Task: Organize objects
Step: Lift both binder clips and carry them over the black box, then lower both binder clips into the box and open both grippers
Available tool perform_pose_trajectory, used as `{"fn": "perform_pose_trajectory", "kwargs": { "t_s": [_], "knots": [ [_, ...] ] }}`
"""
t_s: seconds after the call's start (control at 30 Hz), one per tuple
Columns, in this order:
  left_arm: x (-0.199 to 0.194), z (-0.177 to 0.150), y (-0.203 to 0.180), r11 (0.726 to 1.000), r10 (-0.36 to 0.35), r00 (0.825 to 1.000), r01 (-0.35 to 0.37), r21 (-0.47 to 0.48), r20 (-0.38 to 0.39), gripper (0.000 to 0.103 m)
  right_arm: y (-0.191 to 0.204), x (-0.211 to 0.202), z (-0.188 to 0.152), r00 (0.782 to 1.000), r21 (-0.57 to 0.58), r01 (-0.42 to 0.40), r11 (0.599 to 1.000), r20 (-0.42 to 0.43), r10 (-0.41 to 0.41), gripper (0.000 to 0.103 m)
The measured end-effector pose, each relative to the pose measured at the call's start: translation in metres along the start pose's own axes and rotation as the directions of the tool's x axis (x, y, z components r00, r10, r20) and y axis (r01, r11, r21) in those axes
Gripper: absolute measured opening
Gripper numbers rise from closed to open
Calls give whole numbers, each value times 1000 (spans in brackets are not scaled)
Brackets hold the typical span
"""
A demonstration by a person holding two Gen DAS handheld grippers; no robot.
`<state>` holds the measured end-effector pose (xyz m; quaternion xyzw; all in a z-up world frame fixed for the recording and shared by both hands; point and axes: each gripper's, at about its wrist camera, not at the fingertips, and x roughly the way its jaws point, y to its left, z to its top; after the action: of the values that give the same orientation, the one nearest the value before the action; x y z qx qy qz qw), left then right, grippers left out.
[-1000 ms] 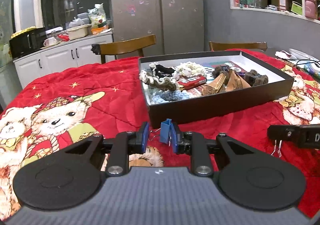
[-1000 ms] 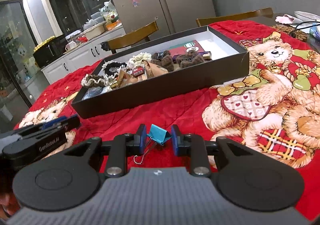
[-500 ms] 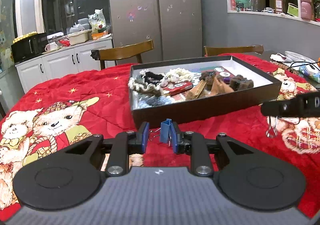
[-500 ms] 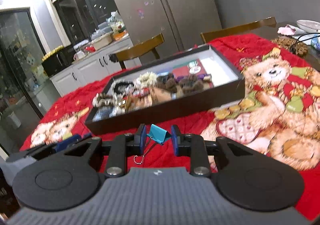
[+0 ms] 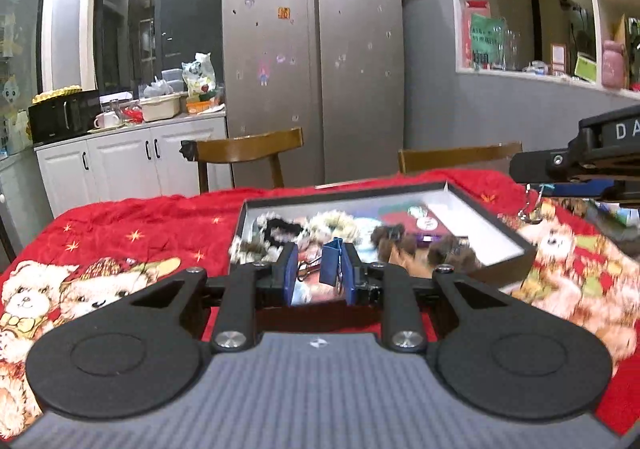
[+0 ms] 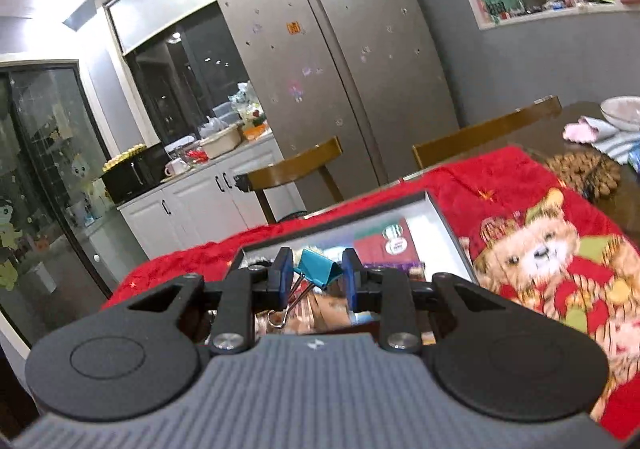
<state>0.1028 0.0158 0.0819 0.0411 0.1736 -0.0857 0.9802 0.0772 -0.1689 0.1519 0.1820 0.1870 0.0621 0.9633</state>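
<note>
Left wrist view: left claw (image 5: 319, 272) nearly closed, clamped on a dark blue binder clip (image 5: 333, 266). Clip's body sits against the right pad, its wire handles (image 5: 307, 270) reaching to the left pad. Claw is up off the table, w/ the black box (image 5: 502, 269) just beyond it. Box sits on a red bear-print blanket (image 5: 132, 233) and is full of small stuff: fuzzy scrunchies (image 5: 334, 220), hair clips, a red card (image 5: 416, 218) at the far right end. Right claw's black body pokes in at the right edge (image 5: 580, 165), a wire loop hanging under it; its pads can't be made out here.

Right wrist view: right claw (image 6: 315, 276) also nearly closed, gripping a teal binder clip (image 6: 319, 269) btwn its blue pads, tilted, silver wire handles (image 6: 286, 307) dangling down to the near left. Box (image 6: 452, 237) directly ahead and below, blanket to the right. Two wooden chairs (image 6: 296, 165) at the table's far side, fridge (image 6: 340, 61) behind them.
</note>
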Motion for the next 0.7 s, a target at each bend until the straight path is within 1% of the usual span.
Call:
{"fn": "perform_pose_trajectory", "kwargs": {
  "t_s": [0.27,0.37,0.47,0.6,0.7],
  "knots": [
    [20,28,-10,999,13,1000,-13,-45,16,27,-7,20,24,1000,-1,-31,1000,-5,31,29],
    [33,40,-13,997,2,1000,0,-75,27,27,-15,32,33,999,18,-42,999,-5,42,29],
    [52,52,-15,993,-9,1000,12,-118,29,27,-24,48,44,999,34,-45,998,-5,45,29],
    [79,70,-19,984,-15,999,21,-175,38,27,-39,76,58,998,71,-45,996,-38,48,29],
    [103,87,-23,974,-37,999,42,-224,29,27,-50,94,63,998,106,-35,994,-51,40,29]
  ]
}}
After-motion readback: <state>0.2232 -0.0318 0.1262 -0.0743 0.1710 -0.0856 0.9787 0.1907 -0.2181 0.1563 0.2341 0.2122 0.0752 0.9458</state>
